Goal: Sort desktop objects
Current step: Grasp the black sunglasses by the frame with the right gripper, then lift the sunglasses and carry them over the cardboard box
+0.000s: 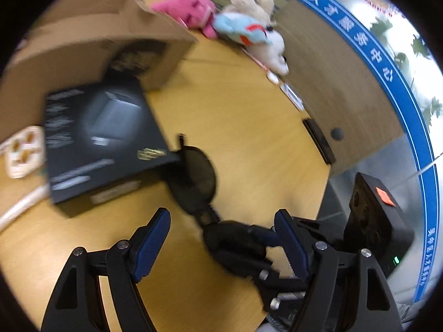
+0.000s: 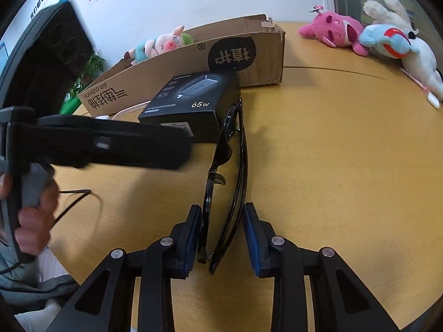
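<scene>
On the yellow wood table [image 2: 332, 152], read from left to right in the right wrist view.

- Far left: a hand [image 2: 30, 215] grips the handle of the left tongs [image 1: 221, 215]. Their 2 blue pads stand wide apart with nothing between them, above bare wood and pointing toward the glasses. The left view is blurred.
- Left, far side: a long cardboard box [image 2: 193, 52] lies open, with a pig plush toy [image 2: 163, 43] inside. A white cable [image 2: 130, 110] runs along its near side.
- Centre: a black charger box [image 2: 193, 102] lies flat just in front of the cardboard box.
- Centre, nearer: the sunglasses [image 2: 229, 166], folded, stand on edge. Their far end is close to the charger box corner, touching or not I cannot tell. Their near end sits between the pads of the right tongs [image 2: 221, 207].
- Right tongs: narrowed around the glasses but not clamped. The left pad looks to be against the frame, and a gap shows at the right pad.
- Far right: a pink plush toy [image 2: 335, 31] and a blue and white plush toy [image 2: 401, 47], well apart from the work.

Judgement: the step in hand is picking up the sunglasses.
1. Close gently until both pads bear on the frame, since a hard squeeze could flex the folded arm.
2. Grip the rim and hinge, not the lens face.
3. Lift straight up before moving sideways, so the far tip clears the charger box.
4. Keep the left tongs clear unless the glasses tip.
</scene>
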`<state>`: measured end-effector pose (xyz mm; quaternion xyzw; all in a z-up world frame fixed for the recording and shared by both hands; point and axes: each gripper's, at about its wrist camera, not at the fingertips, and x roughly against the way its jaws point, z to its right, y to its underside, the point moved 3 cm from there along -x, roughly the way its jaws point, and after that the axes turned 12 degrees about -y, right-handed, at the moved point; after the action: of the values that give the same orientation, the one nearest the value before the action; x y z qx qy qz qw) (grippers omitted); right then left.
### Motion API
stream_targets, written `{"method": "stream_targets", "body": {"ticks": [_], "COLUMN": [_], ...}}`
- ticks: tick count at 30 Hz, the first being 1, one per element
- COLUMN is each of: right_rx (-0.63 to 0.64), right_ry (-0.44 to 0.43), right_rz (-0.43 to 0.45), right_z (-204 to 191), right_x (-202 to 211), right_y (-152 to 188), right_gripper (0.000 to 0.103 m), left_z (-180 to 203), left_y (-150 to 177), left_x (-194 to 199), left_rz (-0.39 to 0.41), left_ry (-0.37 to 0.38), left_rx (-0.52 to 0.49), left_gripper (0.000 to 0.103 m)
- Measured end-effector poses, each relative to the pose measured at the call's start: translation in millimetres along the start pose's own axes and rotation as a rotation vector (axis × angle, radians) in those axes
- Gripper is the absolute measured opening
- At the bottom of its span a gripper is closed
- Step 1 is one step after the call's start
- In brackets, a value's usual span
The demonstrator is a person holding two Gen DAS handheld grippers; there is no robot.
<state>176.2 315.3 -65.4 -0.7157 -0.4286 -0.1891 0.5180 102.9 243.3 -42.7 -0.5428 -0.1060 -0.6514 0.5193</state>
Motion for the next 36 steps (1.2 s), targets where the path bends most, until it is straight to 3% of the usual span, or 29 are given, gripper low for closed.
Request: {"method": "stream_targets", "body": {"ticks": [3,7,10,12,20,27,30,33,36], "right_rx": [-0.012,-0.001,-0.003,-0.004,-0.014,-0.056,-0.064,-0.069,-0.065], "right_ry": [-0.01,0.006,0.001,-0.004,-0.024,-0.043,-0.041,-0.03,-0.024], "right_rz": [0.012,0.021,0.032,0.035,0.06,0.121,0.108,0.083,0.078], "right_z": [-2,-6,-8,-8,-8,-4,-1,2,4], "right_x": [3,6,9,11,19,37,37,31,30], "right_y": [5,11,15,17,24,26,27,27,27], "right_gripper": [0.03,0.029,0.028,0.028,0.028,0.028,0.028,0.028,0.029], "left_z": [5,9,7,3,-7,3,5,-3,-4], "left_y": [1,1,4,8,18,21,22,25,26], "left_x": [-23,-30,-31,-33,-27,-19,-23,-28,-26], "left_rz": [-0.063,-0.047,-0.035,-0.032,-0.03,-0.01,-0.022,-0.048,-0.049], "left_ry": [-0.013,-0.037,-0.064,-0.082,-0.055,-0.043,-0.029,-0.035,-0.032], "left_rx": [0.024,0.042,0.052,0.065,0.085,0.072,0.092,0.142,0.149], "left_gripper": [0.075,0.074,0.055,0.036,0.032,0.021,0.022,0.033,0.035]}}
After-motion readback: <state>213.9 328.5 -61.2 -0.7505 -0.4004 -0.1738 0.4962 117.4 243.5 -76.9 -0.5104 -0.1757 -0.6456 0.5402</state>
